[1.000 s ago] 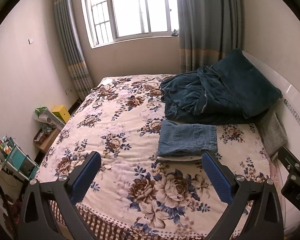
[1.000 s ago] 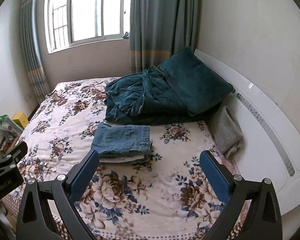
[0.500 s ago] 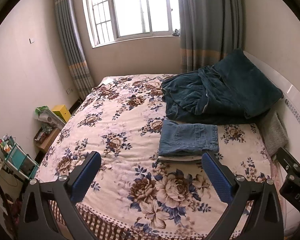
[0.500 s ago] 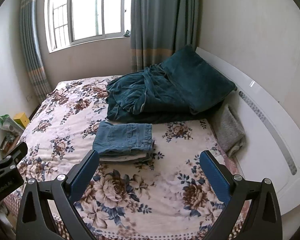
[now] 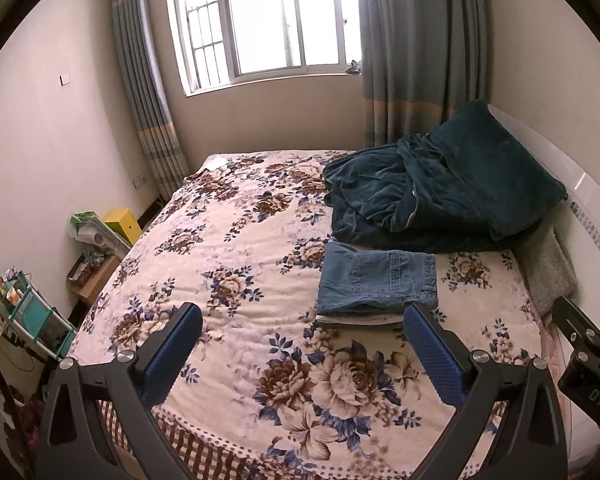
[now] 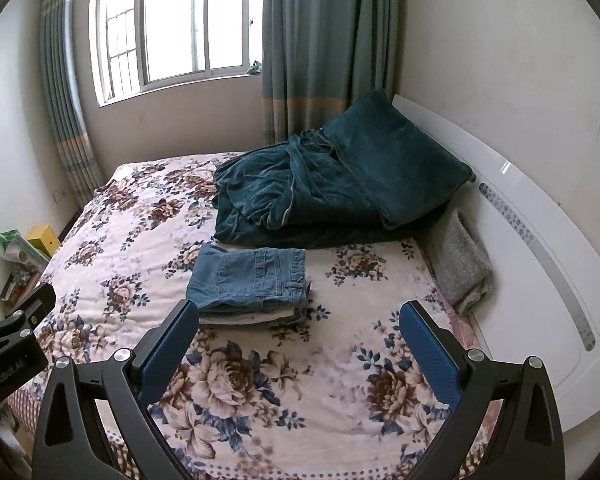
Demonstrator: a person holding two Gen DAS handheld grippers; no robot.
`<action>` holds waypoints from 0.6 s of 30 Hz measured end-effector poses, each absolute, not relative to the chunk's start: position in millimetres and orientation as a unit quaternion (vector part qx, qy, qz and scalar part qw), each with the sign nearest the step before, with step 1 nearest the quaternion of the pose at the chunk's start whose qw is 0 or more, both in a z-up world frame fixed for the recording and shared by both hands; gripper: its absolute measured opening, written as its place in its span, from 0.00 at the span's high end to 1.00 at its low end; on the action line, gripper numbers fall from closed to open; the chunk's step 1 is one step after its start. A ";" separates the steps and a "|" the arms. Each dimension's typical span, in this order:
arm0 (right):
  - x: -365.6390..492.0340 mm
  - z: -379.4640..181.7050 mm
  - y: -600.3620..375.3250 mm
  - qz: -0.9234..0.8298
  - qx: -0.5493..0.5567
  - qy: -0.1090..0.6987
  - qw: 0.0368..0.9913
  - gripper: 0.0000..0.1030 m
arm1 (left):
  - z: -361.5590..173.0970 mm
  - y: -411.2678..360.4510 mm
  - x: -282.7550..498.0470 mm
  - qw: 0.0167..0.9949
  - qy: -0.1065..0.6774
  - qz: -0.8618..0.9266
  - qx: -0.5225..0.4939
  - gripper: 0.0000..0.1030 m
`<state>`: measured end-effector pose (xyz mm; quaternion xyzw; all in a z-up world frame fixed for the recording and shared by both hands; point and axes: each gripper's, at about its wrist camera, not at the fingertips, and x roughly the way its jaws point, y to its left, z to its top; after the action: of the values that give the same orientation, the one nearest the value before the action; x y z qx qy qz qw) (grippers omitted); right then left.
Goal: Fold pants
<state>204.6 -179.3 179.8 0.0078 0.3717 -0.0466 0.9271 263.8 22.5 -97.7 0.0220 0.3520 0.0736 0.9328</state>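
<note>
Left wrist view: we see our left gripper (image 5: 300, 350) held above the near end of the bed (image 5: 228, 280). Its two blue fingers (image 5: 172, 354) are spread wide apart and hold nothing. The pants (image 5: 376, 280) are blue jeans. They lie folded in a neat stack on the flowery bed cover, past the fingers and a bit to the right. The tip of the right-hand finger sits just in front of the stack's near edge in this view. We cannot tell if it touches.

In the right wrist view our right gripper (image 6: 300, 350) is also spread wide, with nothing between its fingers (image 6: 430, 350). Here the pants (image 6: 252, 280) lie beyond the left-hand finger, whose tip looks close to the stack's near corner.

Behind the pants lies a dark green blanket (image 6: 300, 196) in a heap, with a green pillow (image 6: 396, 160) leaning on the white headboard (image 6: 540, 240). A grey towel (image 6: 462, 264) lies beside the headboard.
</note>
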 end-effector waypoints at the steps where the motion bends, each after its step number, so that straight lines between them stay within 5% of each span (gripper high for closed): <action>1: 203.6 181.4 -181.2 -0.046 0.008 0.371 0.927 0.01 | -97.3 22.2 263.7 0.933 0.351 0.074 0.023 0.00; 18: 203.8 181.6 -180.1 -0.050 0.014 0.369 0.928 0.01 | -94.4 21.6 266.9 0.934 0.348 0.077 0.023 0.00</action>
<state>203.8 -180.1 181.6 0.0138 0.3690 -0.0498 0.9280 266.9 21.6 -94.4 0.0234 0.3479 0.0771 0.9341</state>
